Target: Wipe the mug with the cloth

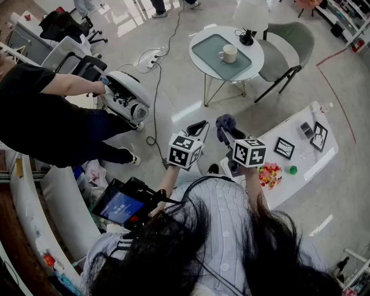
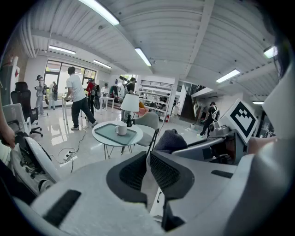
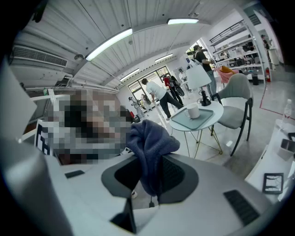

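A white mug (image 1: pixel 229 53) stands on a teal tray (image 1: pixel 217 55) on a round white table (image 1: pixel 254 60), well ahead of both grippers. The mug (image 2: pixel 121 129) is small and far off in the left gripper view, and likewise the mug (image 3: pixel 193 110) in the right gripper view. My right gripper (image 1: pixel 226 132) is shut on a dark blue cloth (image 1: pixel 225 121), which bunches above the jaws; the cloth (image 3: pixel 150 147) hangs between them. My left gripper (image 1: pixel 198 129) is beside it, shut with nothing in it (image 2: pixel 148 159). The cloth (image 2: pixel 169 140) shows just right of the left jaws.
A grey chair (image 1: pixel 289 46) and a white lamp (image 1: pixel 251 17) are by the round table. A white table (image 1: pixel 300 167) at the right holds picture frames and small colourful items. A person in black (image 1: pixel 46 115) handles a white machine (image 1: pixel 130 98) at the left. Cables cross the floor (image 1: pixel 156 63).
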### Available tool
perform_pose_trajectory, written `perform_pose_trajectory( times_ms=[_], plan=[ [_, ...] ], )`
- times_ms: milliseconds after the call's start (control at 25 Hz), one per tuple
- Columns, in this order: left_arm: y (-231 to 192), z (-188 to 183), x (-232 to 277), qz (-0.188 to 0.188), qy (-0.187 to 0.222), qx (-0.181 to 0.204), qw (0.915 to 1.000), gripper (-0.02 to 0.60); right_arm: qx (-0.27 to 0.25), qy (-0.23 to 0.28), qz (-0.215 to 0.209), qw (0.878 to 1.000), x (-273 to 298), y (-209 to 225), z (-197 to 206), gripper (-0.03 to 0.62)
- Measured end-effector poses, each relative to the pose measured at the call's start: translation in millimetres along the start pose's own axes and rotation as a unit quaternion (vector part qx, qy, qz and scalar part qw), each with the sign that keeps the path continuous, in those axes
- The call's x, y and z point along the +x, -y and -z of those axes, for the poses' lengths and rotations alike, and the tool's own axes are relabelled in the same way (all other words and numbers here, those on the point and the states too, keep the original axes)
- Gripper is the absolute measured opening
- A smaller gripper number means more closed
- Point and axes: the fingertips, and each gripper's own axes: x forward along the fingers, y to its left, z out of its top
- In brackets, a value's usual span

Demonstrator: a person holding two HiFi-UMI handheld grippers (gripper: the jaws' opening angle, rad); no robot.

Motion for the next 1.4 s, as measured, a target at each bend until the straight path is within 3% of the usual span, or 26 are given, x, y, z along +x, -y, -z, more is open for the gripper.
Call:
perform_pose_trajectory(
  times_ms=[880, 1120, 1400],
  plan=[
    [-6, 1, 2, 0.0, -0.011, 0.024, 0.9997, 0.038, 0.008, 0.019, -0.015, 1.0, 12, 2, -11, 0.098],
    [-34, -6, 31, 0.011, -0.028, 0.02, 0.9994, 0.038, 0.019, 0.012, -0.012, 1.0, 46, 17, -31, 0.098],
    [-91, -31, 65, 0.045, -0.044, 0.025, 0.9977, 0.038, 0.041, 0.011, 0.021, 0.999, 97, 32, -63, 0.098]
  ],
)
